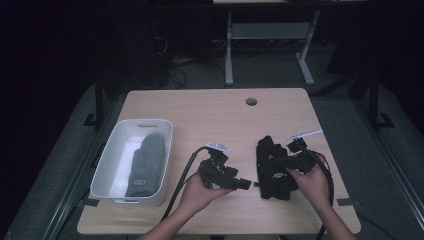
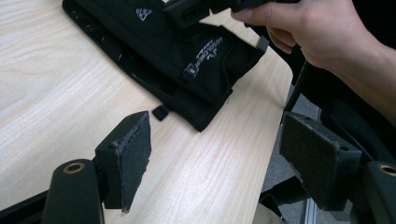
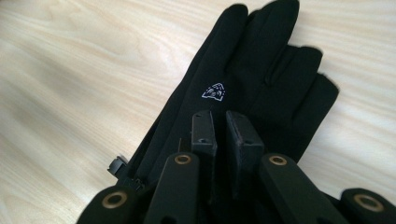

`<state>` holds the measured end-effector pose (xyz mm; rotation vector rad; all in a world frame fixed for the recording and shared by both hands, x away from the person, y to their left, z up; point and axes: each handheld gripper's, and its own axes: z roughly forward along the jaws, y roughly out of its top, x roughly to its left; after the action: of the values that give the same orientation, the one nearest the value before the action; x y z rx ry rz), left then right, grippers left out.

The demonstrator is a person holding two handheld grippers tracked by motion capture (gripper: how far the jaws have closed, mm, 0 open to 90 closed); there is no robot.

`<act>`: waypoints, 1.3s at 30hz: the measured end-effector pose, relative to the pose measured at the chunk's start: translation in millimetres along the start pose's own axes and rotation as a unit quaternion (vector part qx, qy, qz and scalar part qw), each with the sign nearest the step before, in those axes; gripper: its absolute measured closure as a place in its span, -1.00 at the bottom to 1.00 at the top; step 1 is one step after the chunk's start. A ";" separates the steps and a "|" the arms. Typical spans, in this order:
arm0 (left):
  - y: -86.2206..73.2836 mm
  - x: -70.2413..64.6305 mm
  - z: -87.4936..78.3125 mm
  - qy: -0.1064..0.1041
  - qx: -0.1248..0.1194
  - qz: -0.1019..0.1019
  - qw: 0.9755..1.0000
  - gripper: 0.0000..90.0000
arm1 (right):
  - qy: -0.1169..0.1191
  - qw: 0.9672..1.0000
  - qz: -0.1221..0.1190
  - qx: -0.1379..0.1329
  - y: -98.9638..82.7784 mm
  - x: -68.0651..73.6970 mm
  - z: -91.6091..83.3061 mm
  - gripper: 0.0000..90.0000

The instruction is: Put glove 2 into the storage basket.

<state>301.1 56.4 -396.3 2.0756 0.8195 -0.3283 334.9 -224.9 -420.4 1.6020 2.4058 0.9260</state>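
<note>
A pair of black gloves [image 1: 272, 167] lies stacked on the wooden table at the front right, fingers pointing away; the top one bears a small white logo [image 3: 214, 91]. My right gripper [image 1: 286, 162] sits low over the cuff end of the gloves [image 3: 252, 79], its jaws [image 3: 220, 119] shut, and I see no fabric between them. My left gripper [image 1: 243, 184] is held just left of the gloves, pointing at them. Its jaws [image 2: 219, 140] stand wide open with nothing between them, a short way from the cuff corner [image 2: 201, 116].
A white bin [image 1: 107, 160] at the front left holds a grey mitten [image 1: 147, 162]. A cable hole [image 1: 251, 101] sits near the table's far edge. The table's right edge [image 2: 273, 140] runs close behind the gloves. Cables trail from both grippers toward the front.
</note>
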 end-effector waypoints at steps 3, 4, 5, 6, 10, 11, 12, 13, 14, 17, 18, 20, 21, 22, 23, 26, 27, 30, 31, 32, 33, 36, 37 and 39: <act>-1.4 0.3 0.5 0.000 0.002 -0.001 1.000 -0.44 | 0.013 1.000 0.008 0.009 -1.5 1.8 4.2 0.88; -2.1 0.8 0.8 0.001 0.001 -0.001 1.000 -0.44 | 0.017 1.000 0.010 0.009 -1.9 2.2 4.5 0.85; -2.8 1.3 1.3 0.000 0.001 0.000 1.000 -0.44 | 0.023 1.000 0.011 0.010 -2.3 2.1 5.1 0.78; -3.4 1.7 1.8 0.001 0.003 -0.001 1.000 -0.44 | 0.025 1.000 0.010 0.013 -2.6 2.3 5.8 0.75; -5.2 2.2 3.9 0.001 0.006 -0.002 1.000 -0.44 | 0.018 1.000 0.014 0.001 -4.9 -4.3 0.9 0.68; -5.3 2.4 4.1 0.001 0.006 -0.002 1.000 -0.44 | 0.016 1.000 0.019 -0.002 -5.8 -7.6 -0.7 0.68; -5.4 2.3 4.1 0.001 0.006 -0.004 1.000 -0.44 | 0.013 1.000 0.021 -0.004 -7.2 -11.0 -1.6 0.67; -5.4 2.4 4.1 0.002 0.005 -0.004 1.000 -0.44 | 0.007 1.000 0.024 -0.003 -8.7 -14.0 -2.5 0.67; -5.4 2.6 4.3 0.002 0.005 -0.004 1.000 -0.44 | 0.002 1.000 0.026 -0.004 -10.5 -16.9 -3.1 0.66; -5.4 3.9 5.4 0.004 0.005 -0.005 1.000 -0.44 | -0.006 0.999 0.038 0.003 -15.8 -24.0 -2.7 0.71; -5.4 4.3 5.9 0.004 0.006 -0.005 1.000 -0.44 | -0.005 0.999 0.040 0.007 -17.6 -25.9 -1.9 0.75; -6.0 5.0 7.5 0.005 0.008 -0.007 1.000 -0.44 | 0.003 0.999 0.045 0.014 -21.0 -27.3 -0.3 0.78; -6.5 5.7 8.5 0.005 0.008 -0.008 1.000 -0.44 | 0.004 0.999 0.044 0.014 -22.0 -27.4 0.3 0.78; -6.8 6.6 9.3 0.005 0.009 -0.008 1.000 -0.44 | 0.007 0.999 0.042 0.016 -23.0 -26.8 0.8 0.79; -7.3 7.2 10.0 0.006 0.011 -0.009 1.000 -0.44 | 0.010 0.999 0.042 0.016 -23.8 -25.9 1.1 0.79; -9.2 9.1 12.4 0.006 0.012 -0.015 1.000 -0.44 | 0.020 0.999 0.037 0.019 -25.7 -22.9 1.9 0.79; -9.9 9.7 13.3 0.007 0.012 -0.015 1.000 -0.44 | 0.021 0.999 0.036 0.020 -26.3 -21.6 2.3 0.79; -11.4 11.1 15.4 0.009 0.016 -0.018 1.000 -0.44 | 0.032 0.999 0.031 0.021 -28.2 -19.5 3.6 0.79; -11.9 11.7 16.2 0.009 0.017 -0.020 1.000 -0.44 | 0.035 0.999 0.027 0.020 -28.6 -18.9 4.6 0.79; -12.1 12.6 16.9 0.008 0.019 -0.019 1.000 -0.44 | 0.038 0.999 0.028 0.021 -28.8 -17.6 5.1 0.79; -12.4 13.3 17.5 0.008 0.020 -0.020 1.000 -0.44 | 0.043 0.998 0.027 0.022 -29.0 -16.5 5.5 0.79; -12.5 14.7 19.4 0.010 0.022 -0.025 0.999 -0.44 | 0.056 0.998 0.025 0.024 -28.6 -11.4 7.7 0.76; -12.5 15.1 20.0 0.010 0.022 -0.024 0.999 -0.44 | 0.063 0.998 0.020 0.019 -28.6 -10.3 9.2 0.75; -12.6 16.4 21.5 0.011 0.023 -0.025 0.999 -0.44 | 0.073 0.997 0.022 0.025 -28.0 -4.9 11.3 0.72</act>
<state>306.4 51.6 -425.2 2.1082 0.8849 -0.3555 319.2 -231.6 -445.7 1.6664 2.5178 1.0339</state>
